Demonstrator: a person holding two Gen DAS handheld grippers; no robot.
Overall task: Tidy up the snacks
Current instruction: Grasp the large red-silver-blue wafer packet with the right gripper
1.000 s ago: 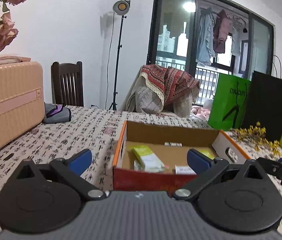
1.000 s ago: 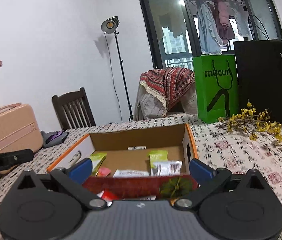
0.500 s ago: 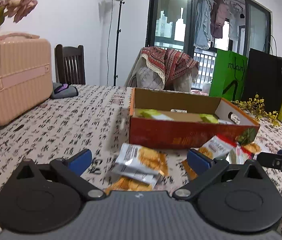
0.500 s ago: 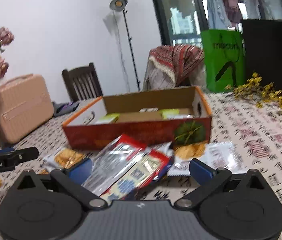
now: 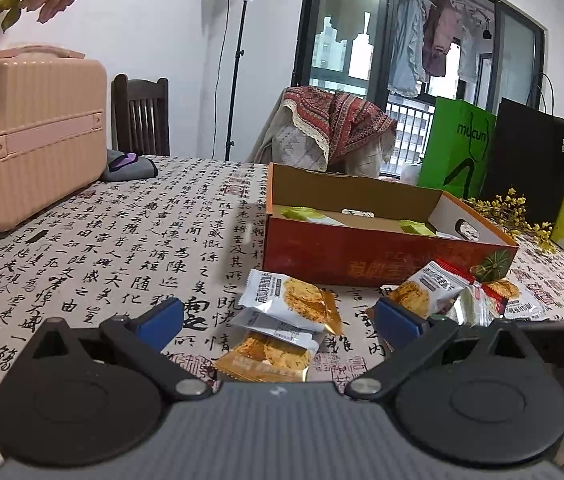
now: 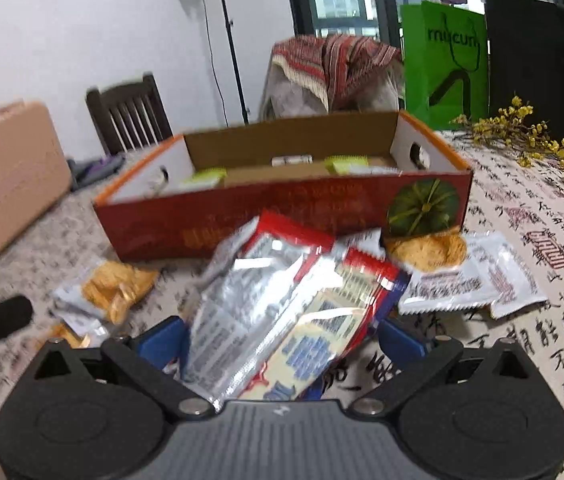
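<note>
A red cardboard box (image 5: 382, 258) (image 6: 210, 226) with an orange rim stands open on the table and holds a few green packets. In front of it lie loose snack packets. My left gripper (image 5: 278, 322) is open, low over a white and orange cracker packet (image 5: 288, 300) and a gold one (image 5: 266, 358). My right gripper (image 6: 282, 338) is open around a pile of silver and red packets (image 6: 278, 308). White packets (image 6: 470, 284) lie to the right of the pile.
The table wears a cloth printed with black calligraphy (image 5: 94, 248). A pink case (image 5: 30, 132) stands at the left. Green (image 5: 458, 148) and black (image 5: 530, 160) bags and yellow dried flowers (image 6: 530, 136) sit behind the box. Chairs stand beyond the table.
Both grippers have come down from box height to just above the table, so the loose packets in front of the box now lie between their open fingers.
</note>
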